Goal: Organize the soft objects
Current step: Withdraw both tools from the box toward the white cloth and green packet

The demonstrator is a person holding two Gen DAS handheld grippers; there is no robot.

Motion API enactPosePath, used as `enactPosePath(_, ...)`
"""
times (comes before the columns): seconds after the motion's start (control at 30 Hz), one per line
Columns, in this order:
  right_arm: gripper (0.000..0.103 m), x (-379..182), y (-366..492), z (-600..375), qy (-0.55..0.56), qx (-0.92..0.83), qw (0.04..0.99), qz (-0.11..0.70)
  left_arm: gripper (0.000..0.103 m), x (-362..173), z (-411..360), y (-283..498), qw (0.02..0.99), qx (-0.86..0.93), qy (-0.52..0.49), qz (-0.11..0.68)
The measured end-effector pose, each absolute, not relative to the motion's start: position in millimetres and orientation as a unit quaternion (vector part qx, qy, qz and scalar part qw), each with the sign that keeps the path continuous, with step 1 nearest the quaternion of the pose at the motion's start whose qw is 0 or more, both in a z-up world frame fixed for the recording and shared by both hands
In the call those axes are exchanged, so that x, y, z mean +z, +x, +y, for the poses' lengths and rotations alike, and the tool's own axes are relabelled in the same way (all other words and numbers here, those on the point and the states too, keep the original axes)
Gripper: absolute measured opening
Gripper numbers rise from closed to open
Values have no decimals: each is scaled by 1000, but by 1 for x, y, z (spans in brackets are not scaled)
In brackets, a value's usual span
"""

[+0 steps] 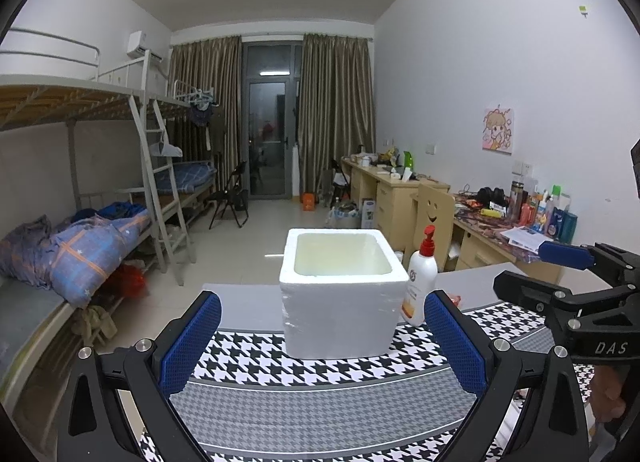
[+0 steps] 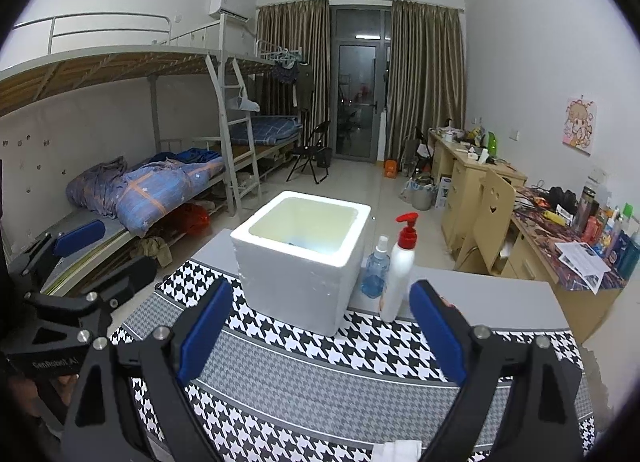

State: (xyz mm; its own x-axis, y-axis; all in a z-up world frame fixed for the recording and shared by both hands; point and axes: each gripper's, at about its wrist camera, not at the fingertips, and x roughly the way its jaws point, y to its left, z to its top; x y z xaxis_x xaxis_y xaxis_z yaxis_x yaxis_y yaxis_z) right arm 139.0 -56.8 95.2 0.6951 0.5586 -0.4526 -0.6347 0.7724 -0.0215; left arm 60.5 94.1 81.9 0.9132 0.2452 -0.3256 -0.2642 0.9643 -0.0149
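A white foam box (image 1: 340, 302) (image 2: 296, 274) stands open-topped on a houndstooth cloth (image 1: 320, 366) (image 2: 320, 374) that covers the table. My left gripper (image 1: 324, 342) is open just short of the box, with nothing between its blue pads. My right gripper (image 2: 320, 330) is also open and empty, in front of the box. Each gripper shows in the other's view, the right gripper (image 1: 532, 268) at the right edge and the left gripper (image 2: 108, 250) at the left edge. A white soft piece (image 2: 396, 452) lies on the cloth at the bottom edge. Something small and dark shows inside the box.
A white lotion bottle with a red pump (image 1: 422, 282) (image 2: 400, 274) and a blue spray bottle (image 2: 376, 270) stand right of the box. Bunk beds (image 1: 100, 229) line the left wall. Cluttered desks (image 2: 560, 246) and a wooden chair (image 2: 492, 217) run along the right.
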Motion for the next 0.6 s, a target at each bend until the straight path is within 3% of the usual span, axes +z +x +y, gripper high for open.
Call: enactPosePath(0.6,93,77,128,-102,-88,291,930,204,102,63,48,48,983,96,-27,154)
